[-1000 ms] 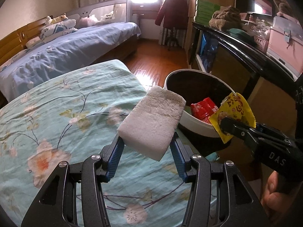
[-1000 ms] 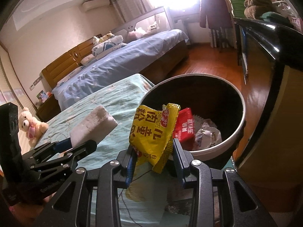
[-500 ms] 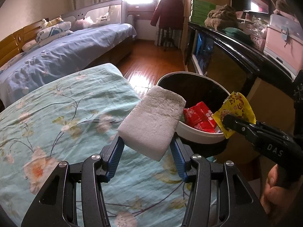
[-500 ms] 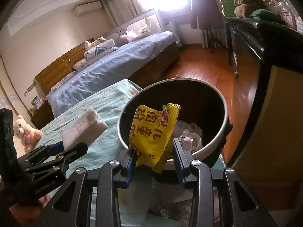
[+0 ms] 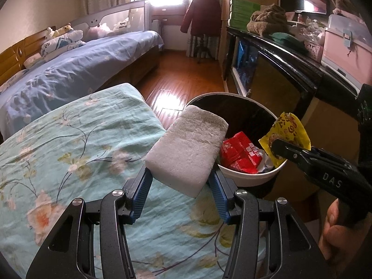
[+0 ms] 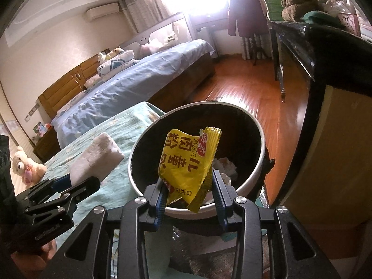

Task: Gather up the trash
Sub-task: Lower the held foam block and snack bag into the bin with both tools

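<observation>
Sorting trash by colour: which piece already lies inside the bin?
The red packet, lying in the bin; the yellow wrapper and white foam block are each held in a claw.

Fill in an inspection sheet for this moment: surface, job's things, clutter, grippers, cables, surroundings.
Surface: bed with teal floral cover, nothing loose seen on it.
Job's things: white foam block; yellow snack wrapper; round bin beside the bed, already holding a red packet and crumpled paper.
Clutter: dark cabinet top crowded with green boxes, a brown towel and a pink case.
Grippers: left gripper shut on the foam block, at the bin's near rim; right gripper shut on the wrapper, over the bin's opening.
Cables: nothing seen.
Surroundings: blue bed, wooden floor, bright window, hanging coat.
</observation>
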Action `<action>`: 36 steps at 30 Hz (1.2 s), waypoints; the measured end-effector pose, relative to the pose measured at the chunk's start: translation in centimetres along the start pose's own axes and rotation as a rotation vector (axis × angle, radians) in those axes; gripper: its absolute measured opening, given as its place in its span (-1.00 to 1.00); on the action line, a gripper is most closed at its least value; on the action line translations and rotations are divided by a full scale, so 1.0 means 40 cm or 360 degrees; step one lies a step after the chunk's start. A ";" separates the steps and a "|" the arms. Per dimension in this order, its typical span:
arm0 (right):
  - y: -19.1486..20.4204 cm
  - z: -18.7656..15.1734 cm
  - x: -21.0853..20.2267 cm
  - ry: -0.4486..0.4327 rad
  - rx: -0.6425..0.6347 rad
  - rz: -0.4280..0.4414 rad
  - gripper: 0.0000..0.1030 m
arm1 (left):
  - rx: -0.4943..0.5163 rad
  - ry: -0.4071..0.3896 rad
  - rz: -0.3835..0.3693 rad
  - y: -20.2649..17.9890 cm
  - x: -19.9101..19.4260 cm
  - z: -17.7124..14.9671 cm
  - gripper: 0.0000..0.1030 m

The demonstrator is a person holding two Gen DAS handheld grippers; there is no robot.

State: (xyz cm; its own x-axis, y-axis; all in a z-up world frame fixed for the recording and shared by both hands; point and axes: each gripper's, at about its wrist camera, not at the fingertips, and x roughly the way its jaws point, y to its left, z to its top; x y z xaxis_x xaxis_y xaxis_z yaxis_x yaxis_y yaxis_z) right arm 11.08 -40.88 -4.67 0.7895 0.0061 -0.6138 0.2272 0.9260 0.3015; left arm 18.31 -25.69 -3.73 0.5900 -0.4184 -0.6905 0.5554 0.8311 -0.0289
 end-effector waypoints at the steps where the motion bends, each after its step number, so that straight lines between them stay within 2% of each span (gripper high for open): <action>1: 0.000 0.001 0.001 -0.0001 0.0000 -0.0001 -0.30 | 0.0002 -0.0001 0.0000 -0.002 0.001 0.002 -0.04; 36: -0.036 0.049 0.031 0.0005 -0.0024 -0.0045 -0.29 | 0.0077 -0.0011 0.0017 -0.075 0.060 0.077 -0.04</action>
State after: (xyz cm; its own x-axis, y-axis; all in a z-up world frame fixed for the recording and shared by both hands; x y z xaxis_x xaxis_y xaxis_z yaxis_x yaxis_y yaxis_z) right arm 12.86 -42.94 -4.46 0.7808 -0.0191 -0.6245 0.2410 0.9313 0.2730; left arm 19.86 -30.31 -3.08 0.6001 -0.4120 -0.6856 0.5766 0.8169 0.0137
